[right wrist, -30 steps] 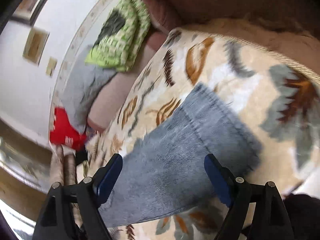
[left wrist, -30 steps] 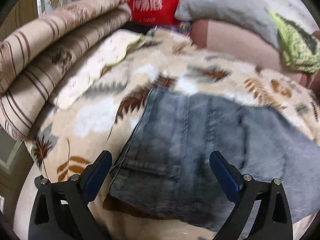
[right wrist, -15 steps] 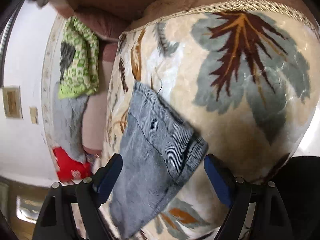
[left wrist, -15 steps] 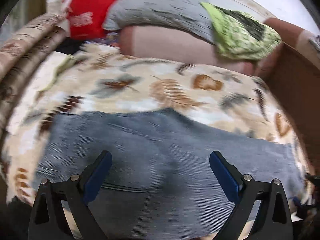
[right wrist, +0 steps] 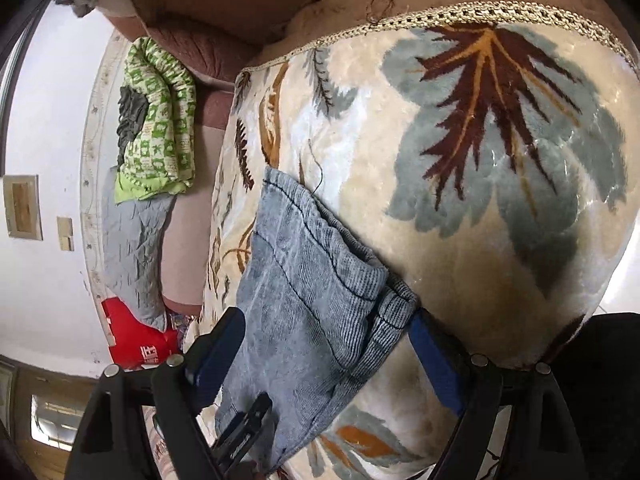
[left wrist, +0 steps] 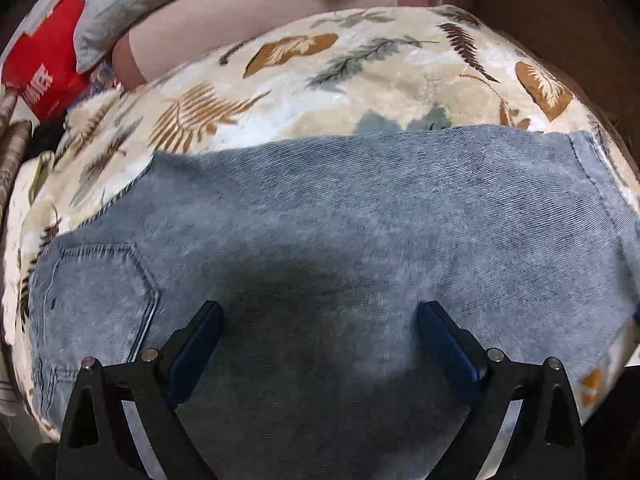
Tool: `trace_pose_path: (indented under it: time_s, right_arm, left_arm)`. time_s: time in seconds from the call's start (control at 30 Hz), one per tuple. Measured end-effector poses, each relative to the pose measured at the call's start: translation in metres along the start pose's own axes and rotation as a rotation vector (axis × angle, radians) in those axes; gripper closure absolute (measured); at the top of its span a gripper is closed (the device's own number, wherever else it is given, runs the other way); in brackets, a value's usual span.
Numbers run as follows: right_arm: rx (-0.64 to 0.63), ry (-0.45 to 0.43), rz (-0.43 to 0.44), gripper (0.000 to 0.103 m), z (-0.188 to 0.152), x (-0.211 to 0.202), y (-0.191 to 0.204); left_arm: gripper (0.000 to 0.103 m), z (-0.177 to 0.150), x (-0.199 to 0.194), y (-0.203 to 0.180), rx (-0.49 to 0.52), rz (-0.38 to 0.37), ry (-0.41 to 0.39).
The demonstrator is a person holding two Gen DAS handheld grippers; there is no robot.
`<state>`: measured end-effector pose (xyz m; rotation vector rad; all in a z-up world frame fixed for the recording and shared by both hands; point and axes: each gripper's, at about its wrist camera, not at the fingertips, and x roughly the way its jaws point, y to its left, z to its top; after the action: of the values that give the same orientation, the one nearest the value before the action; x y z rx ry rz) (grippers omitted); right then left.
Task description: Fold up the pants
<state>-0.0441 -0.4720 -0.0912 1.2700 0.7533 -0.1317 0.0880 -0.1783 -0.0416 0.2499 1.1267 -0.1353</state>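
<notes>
Two wide claws poised over the jeans

Faded blue denim pants (left wrist: 340, 240) lie flat, legs stacked, across a cream plush blanket with a leaf print (left wrist: 360, 80), back pocket at the left, hems at the right. In its own view the left claw (left wrist: 320, 344) hangs spread wide above the middle of the legs, gripping nothing. The right claw (right wrist: 324, 344) straddles the doubled hem end of the pants (right wrist: 320, 280), jaws wide, one blue pad just beside the cuff; nothing is pinched yet. By my reading this is the approach before the lengthwise fold: next, the right claw should close on both hem layers and carry them toward the waistband.
</notes>
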Motion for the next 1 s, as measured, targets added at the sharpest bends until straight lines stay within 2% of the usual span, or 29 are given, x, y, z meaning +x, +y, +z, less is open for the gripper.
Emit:
trace_pose_path:
  time_s: [0.07,0.13,0.17,0.2,0.23,0.27,0.3,0.33,0.4,0.43,0.53,0.6,0.63,0.73,0.8,0.9,0.93,0.97,1.0]
  right_arm:
    - [0.014,-0.003,-0.008,0.016,0.001,0.002,0.0]
    - [0.011,-0.005,-0.027,0.017,0.001,0.003,0.003]
    - [0.005,-0.003,-0.039,0.017,0.001,0.004,0.004]
    - [0.0,-0.001,-0.05,0.022,0.002,0.005,0.006]
    - [-0.015,0.002,-0.078,0.032,0.003,0.005,0.008]
    - [-0.025,0.001,-0.097,0.041,0.004,0.005,0.009]
    - [-0.04,0.002,-0.112,0.072,0.005,0.006,0.011]
    - [-0.06,0.011,-0.111,0.075,0.007,0.007,0.012]
    - [-0.088,0.016,-0.132,0.076,0.01,0.009,0.017]
    - [-0.149,0.002,-0.159,0.077,0.008,0.008,0.03]
    - [-0.362,-0.058,-0.189,0.077,-0.008,0.001,0.09]
    - [-0.533,-0.089,-0.185,0.077,-0.03,-0.001,0.142]
    - [-0.619,-0.102,-0.184,0.077,-0.044,0.0,0.166]
    - [-0.871,-0.098,-0.147,0.077,-0.103,0.011,0.226]
    - [-1.04,-0.057,-0.117,0.077,-0.159,0.03,0.25]
    - [-1.152,0.051,-0.089,0.075,-0.219,0.066,0.248]
    - [-1.167,0.126,-0.096,0.072,-0.239,0.089,0.236]
    - [-1.17,0.192,-0.11,0.064,-0.251,0.108,0.225]
    - [-1.174,0.295,-0.145,0.03,-0.263,0.137,0.207]
  left_arm:
    - [0.004,0.002,-0.018,0.003,-0.022,-0.008,-0.085]
    - [0.004,0.002,-0.02,0.001,-0.013,-0.01,-0.111]
    - [0.004,0.002,-0.012,-0.002,0.009,-0.005,-0.082]
    - [0.004,-0.002,0.008,-0.008,0.056,0.001,0.005]
    - [0.002,-0.007,0.02,-0.008,0.062,-0.011,0.015]
    - [0.0,-0.008,0.019,-0.003,0.036,-0.025,-0.013]
    - [0.0,-0.008,0.02,-0.001,0.026,-0.035,-0.006]
    - [0.0,-0.008,0.02,-0.002,0.029,-0.035,-0.006]
    - [0.0,-0.005,0.021,-0.003,0.052,-0.032,-0.005]
    - [0.0,-0.004,0.022,0.0,0.047,-0.046,0.0]
    - [0.0,-0.004,0.023,0.006,0.058,-0.068,0.002]
    - [0.0,0.001,0.021,0.017,0.037,-0.131,0.003]
    - [0.0,0.001,0.019,0.029,0.0,-0.164,0.002]
    - [0.0,-0.008,-0.004,0.091,-0.213,-0.292,-0.052]
    - [0.0,-0.022,-0.019,0.137,-0.327,-0.259,-0.094]
    - [0.0,-0.052,-0.036,0.206,-0.455,-0.178,-0.136]
    - [0.0,-0.064,-0.039,0.227,-0.492,-0.145,-0.139]
    - [0.0,-0.074,-0.04,0.239,-0.518,-0.12,-0.134]
    - [0.001,-0.082,-0.041,0.253,-0.549,-0.095,-0.123]
